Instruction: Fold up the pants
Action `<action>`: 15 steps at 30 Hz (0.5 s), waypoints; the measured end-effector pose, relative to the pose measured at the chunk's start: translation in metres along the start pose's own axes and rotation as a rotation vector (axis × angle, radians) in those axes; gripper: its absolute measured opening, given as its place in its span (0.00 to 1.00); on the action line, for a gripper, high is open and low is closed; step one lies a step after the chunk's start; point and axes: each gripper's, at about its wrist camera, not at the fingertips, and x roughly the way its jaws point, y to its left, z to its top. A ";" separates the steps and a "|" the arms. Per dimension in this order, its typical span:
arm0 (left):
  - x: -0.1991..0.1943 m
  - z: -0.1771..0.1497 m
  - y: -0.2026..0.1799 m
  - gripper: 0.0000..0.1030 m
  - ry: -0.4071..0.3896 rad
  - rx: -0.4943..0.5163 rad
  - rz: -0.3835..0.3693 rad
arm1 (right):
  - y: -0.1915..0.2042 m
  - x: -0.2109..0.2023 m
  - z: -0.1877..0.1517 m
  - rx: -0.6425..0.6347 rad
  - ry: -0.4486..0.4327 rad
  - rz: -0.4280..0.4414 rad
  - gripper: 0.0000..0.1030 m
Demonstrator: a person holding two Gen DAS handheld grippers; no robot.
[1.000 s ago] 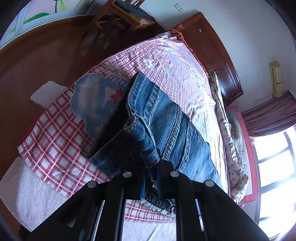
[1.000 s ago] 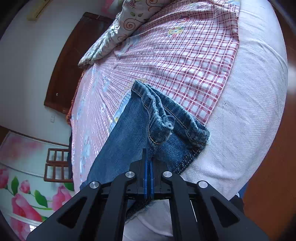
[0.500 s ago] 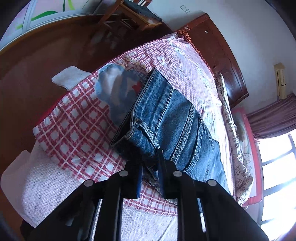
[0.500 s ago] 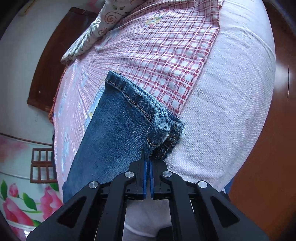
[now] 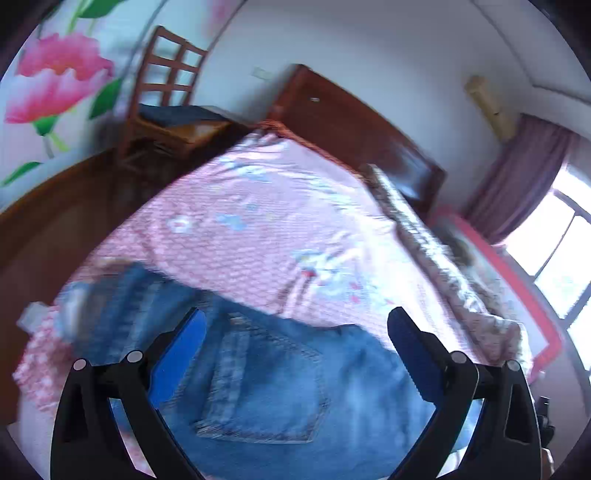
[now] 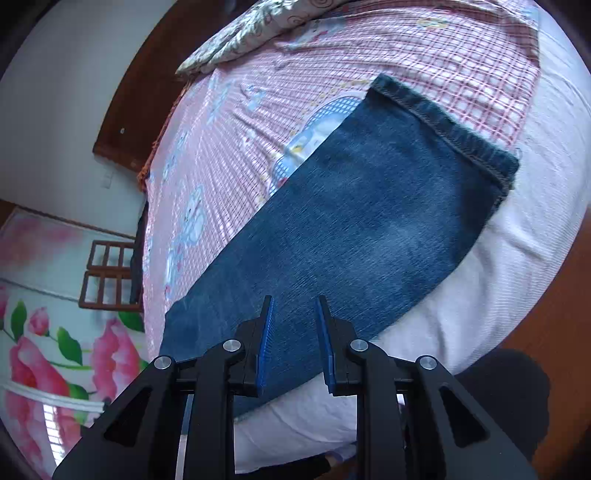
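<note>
The blue jeans (image 6: 354, 229) lie flat on the bed (image 6: 524, 280), near its foot edge. In my right view one leg runs from close to me up to the far right, and its hem (image 6: 443, 125) rests where the pink checked sheet (image 6: 424, 59) meets the white bed cover. The leg looks smooth, with no big bumps. In my left view, which is blurry, I see the top part of the jeans (image 5: 280, 387) with a back pocket (image 5: 266, 384) facing up, right under me.

My left hand-held gripper (image 5: 295, 328) is spread wide, with its two blue pads far apart, and it holds nothing. It hangs over the pocket part of the jeans. I cannot tell if it touches the cloth.

My right hand-held gripper (image 6: 294, 314) is open only a little, with a narrow gap between its blue pads. Nothing is pinched in it. It is over the near part of the jeans leg.

The pink checked sheet (image 5: 258, 221) covers most of the bed. A flowery pillow (image 6: 266, 26) lies at the far end, by the dark wood headboard (image 5: 354, 125). A wooden chair (image 5: 166, 99) stands beside the bed on the left, in front of a wall with big pink flowers (image 5: 55, 81). A window (image 5: 561, 258) with a purple curtain (image 5: 517, 177) is on the right.
</note>
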 end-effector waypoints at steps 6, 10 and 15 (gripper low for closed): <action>0.111 -0.020 0.011 0.96 0.142 -0.388 -0.399 | 0.020 0.023 -0.011 -0.044 0.097 0.007 0.21; 0.155 -0.047 0.025 0.81 0.185 -0.451 -0.294 | 0.015 0.027 -0.015 -0.051 0.128 -0.009 0.21; 0.152 -0.052 0.008 0.72 0.229 -0.334 -0.197 | 0.006 0.030 -0.014 -0.036 0.133 -0.016 0.21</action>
